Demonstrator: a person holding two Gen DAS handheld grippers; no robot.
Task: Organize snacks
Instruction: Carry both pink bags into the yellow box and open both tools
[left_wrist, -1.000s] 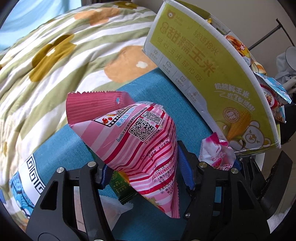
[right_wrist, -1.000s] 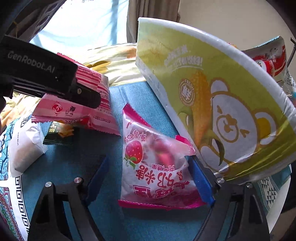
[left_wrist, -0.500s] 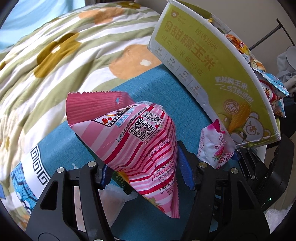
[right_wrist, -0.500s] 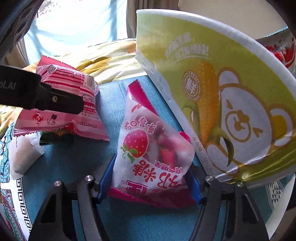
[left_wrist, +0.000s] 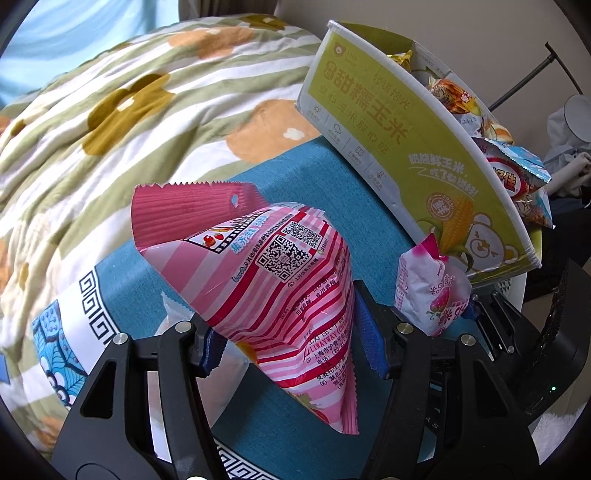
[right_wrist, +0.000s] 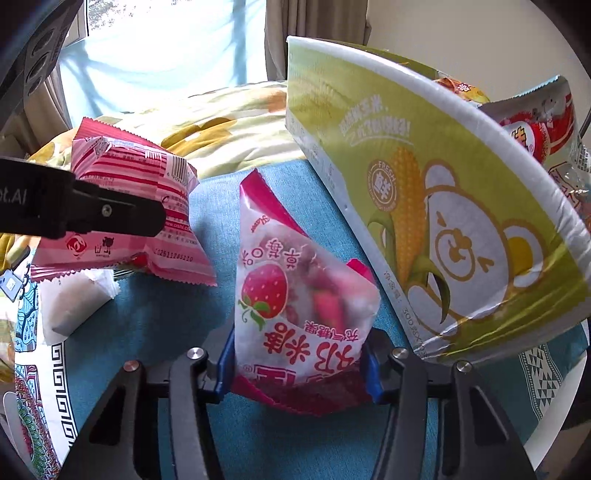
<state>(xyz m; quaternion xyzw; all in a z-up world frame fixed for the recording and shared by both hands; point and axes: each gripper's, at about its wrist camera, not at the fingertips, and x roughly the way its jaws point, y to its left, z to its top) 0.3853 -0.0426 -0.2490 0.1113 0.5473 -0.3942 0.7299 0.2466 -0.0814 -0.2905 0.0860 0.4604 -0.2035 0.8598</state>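
Snack packets fill both pairs of tongs over the teal tablecloth (left_wrist: 325, 184). The left gripper (left_wrist: 291, 332) is clamped on a pink striped snack bag (left_wrist: 280, 288), its blue pads pressing the bag's lower half from either side; the bag hangs clear of the cloth with its long axis running up and away from the jaws, crimped top edge farthest out. The right gripper (right_wrist: 299, 363) is closing on a strawberry snack pouch (right_wrist: 295, 295), which stands between its blue pads with its bottom seam low between the fingers and its long axis pointing upward, tilted slightly left; the pads already look to be touching its sides, and whether its bottom seam has left the cloth I cannot tell. What the next move depends on is where the yellow-green corn carton (right_wrist: 443, 221) lies: it stands just to the right of the pouch, close beside it, its printed wall leaning over and its open top, already stuffed with other packets (left_wrist: 513, 177), above and beyond that wall. In the left wrist view the same carton sits farther off to the upper right, past the pouch, so the right hand is the nearer one. In my judgement the pouch must be lifted over the wall's white rim before it can drop in. A white packet (right_wrist: 70, 306) lies on the cloth under the striped bag.
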